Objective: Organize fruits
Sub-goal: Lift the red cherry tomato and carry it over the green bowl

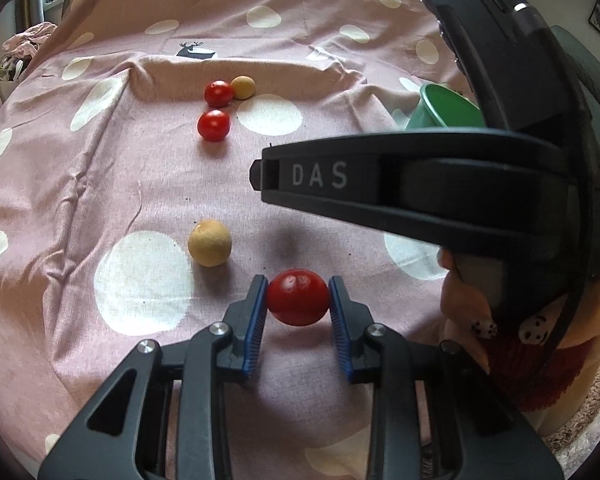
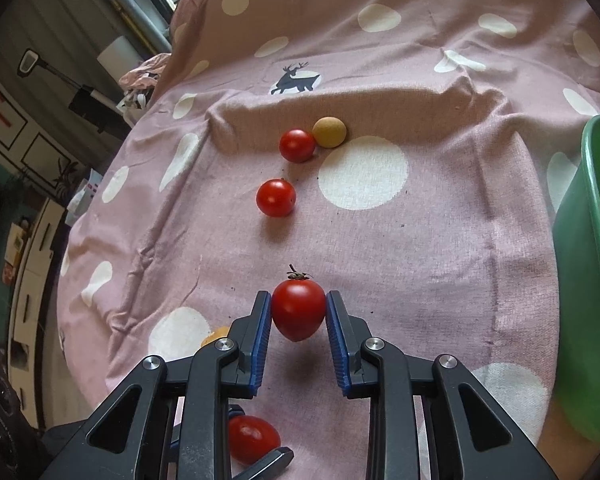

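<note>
Glossy red tomato [image 1: 298, 297] clenched in left claw [image 1: 298, 300], stemmed tomato [image 2: 298, 314] in right claw [image 2: 298, 316], wrinkled dotted cloth [image 1: 100, 184]

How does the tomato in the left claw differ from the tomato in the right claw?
The left claw's tomato shows no stem; the right claw's tomato carries a dried stem on top. The left claw's tomato looks rounded and wide; the right claw's tomato tapers to a point below. Both are red, glossy and clamped between blue pads.
</note>
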The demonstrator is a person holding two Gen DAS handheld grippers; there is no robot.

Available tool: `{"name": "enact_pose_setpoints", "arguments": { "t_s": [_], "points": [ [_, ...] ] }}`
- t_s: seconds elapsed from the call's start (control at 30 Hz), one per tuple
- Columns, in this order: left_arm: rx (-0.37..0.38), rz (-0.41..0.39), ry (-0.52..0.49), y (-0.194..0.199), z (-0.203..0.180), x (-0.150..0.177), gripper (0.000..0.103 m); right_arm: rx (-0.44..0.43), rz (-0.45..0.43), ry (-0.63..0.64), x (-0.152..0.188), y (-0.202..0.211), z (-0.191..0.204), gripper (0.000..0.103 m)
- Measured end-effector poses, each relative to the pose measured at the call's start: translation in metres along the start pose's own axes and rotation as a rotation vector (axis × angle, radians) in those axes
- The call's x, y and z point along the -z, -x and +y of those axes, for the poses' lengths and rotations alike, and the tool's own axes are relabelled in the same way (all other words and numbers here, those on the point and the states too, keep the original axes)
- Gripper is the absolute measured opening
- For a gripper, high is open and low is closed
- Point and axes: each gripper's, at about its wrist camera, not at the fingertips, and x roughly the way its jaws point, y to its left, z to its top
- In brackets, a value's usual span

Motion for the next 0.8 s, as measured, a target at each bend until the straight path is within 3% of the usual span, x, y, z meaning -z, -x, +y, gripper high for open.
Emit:
{"name": "enact_pose_setpoints", "arguments": {
  "t_s": [0.43, 0.8],
  "points": [
    [-0.026, -0.117, 0.009, 0.032, -0.014, -0.005, 0.031, -0.124, -0.151, -0.036, -0.001, 0.062, -0.003, 0.029],
    [0.017, -0.246, -0.003, 0.062, -0.045, -0.033, 0.031, -0.141, -0.359, -0.107, 0.006, 0.135, -0.038, 0.029]
  ]
}}
